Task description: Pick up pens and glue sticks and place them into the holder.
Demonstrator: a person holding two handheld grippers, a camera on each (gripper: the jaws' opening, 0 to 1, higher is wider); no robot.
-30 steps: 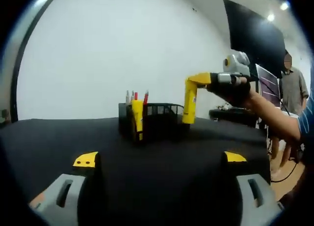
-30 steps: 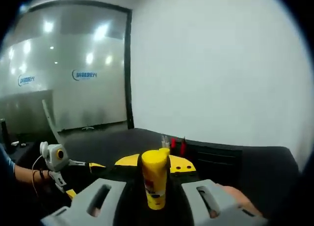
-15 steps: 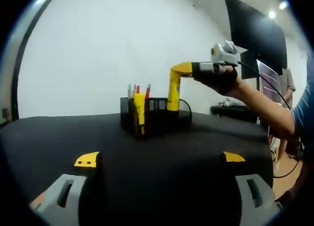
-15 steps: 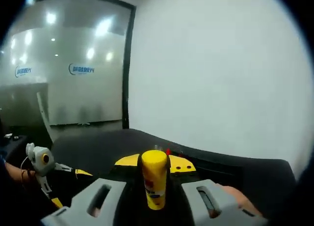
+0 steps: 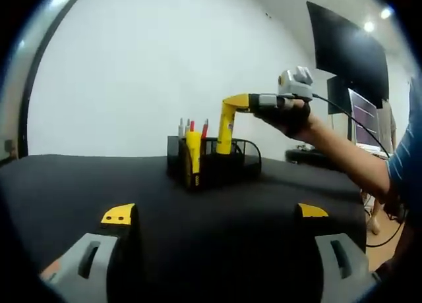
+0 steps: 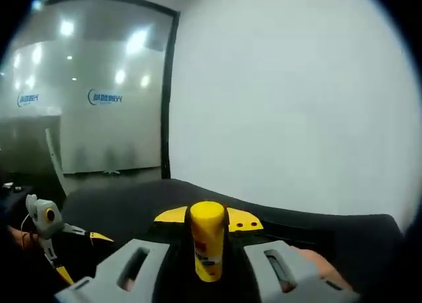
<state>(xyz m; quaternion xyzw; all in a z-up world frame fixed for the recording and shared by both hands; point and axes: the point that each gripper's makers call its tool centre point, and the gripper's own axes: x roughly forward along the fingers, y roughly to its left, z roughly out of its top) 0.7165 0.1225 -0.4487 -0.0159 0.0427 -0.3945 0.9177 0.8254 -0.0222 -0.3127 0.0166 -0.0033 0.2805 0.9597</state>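
The yellow glue stick point(image 5: 225, 127) is clamped upright in your right gripper point(image 6: 208, 240) and hangs over the black mesh holder point(image 5: 212, 162), its lower end at the rim beside the pens point(image 5: 192, 128). Keep it vertical and lower it into a free compartment before you let the jaws part. Your left gripper point(image 5: 214, 214) rests low over the black table point(image 5: 79, 184), jaws spread and empty; leave it there.
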